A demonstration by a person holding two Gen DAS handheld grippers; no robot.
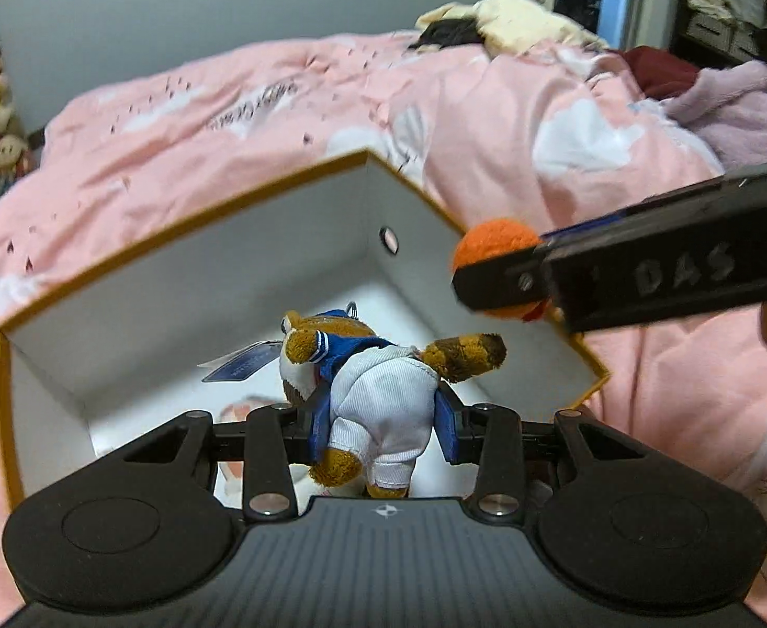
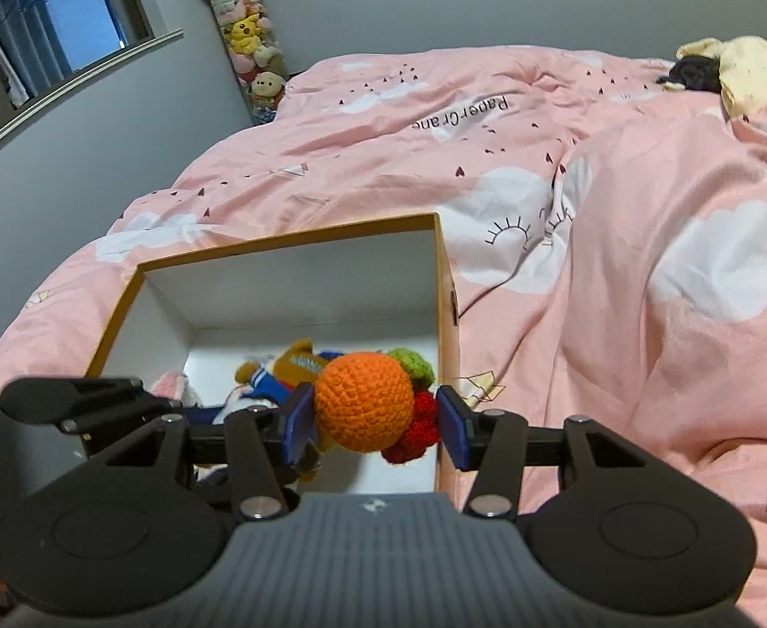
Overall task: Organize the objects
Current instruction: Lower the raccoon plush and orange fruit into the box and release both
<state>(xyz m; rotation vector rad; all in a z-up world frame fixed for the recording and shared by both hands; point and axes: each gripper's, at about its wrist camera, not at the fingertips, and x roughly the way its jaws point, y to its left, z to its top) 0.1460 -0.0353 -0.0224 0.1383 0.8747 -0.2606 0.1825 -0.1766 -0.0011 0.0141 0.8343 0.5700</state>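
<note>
Left wrist view: the left hand-held gripper (image 1: 381,432) clamps a plush (image 1: 378,397) between its pads, hanging over the open box (image 1: 184,214) on the bed (image 1: 258,99).

Right wrist view: the right hand-held gripper (image 2: 375,421) grips a crochet orange (image 2: 365,400) just above the box's near right corner. This looks like the dropping-in step; next, both should lower and release inside the walls.

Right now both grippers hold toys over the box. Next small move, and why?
Probably lower the left gripper slightly and open it: its plush tiger already hangs inside the box walls, above the floor. The right gripper, with the crochet orange, sits near the rim, so it can follow.
</note>
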